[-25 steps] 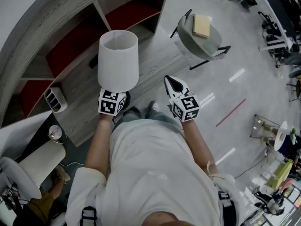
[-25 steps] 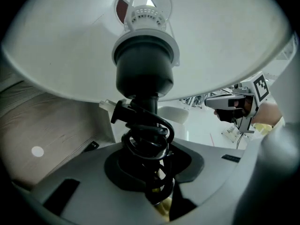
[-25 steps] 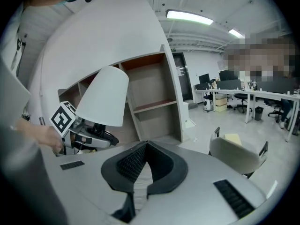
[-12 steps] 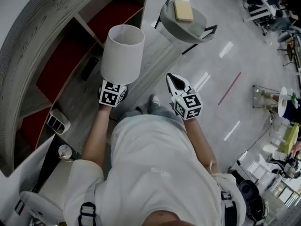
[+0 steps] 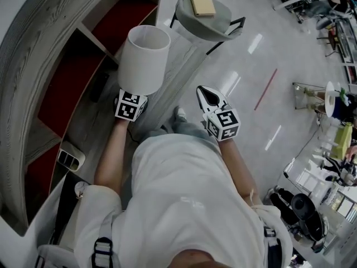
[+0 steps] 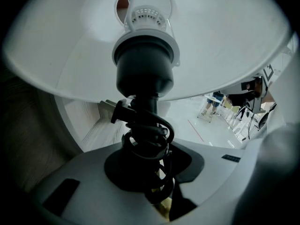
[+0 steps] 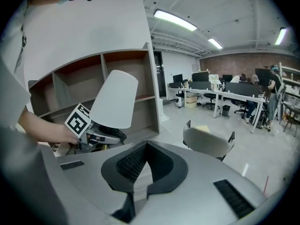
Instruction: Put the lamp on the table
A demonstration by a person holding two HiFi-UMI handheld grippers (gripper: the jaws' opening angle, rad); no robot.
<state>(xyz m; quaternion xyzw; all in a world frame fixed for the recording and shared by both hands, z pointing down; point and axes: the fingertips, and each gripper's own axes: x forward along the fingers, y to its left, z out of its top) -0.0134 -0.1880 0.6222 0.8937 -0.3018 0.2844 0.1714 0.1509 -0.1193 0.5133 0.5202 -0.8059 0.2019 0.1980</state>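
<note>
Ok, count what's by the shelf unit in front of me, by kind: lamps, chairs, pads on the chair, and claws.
Lamps: 1, the lamp gripped in the left claw
Chairs: 1, the grey chair
Pads: 1, the yellowish pad on its seat
Claws: 2, the left claw and the right claw
Total: 5
</note>
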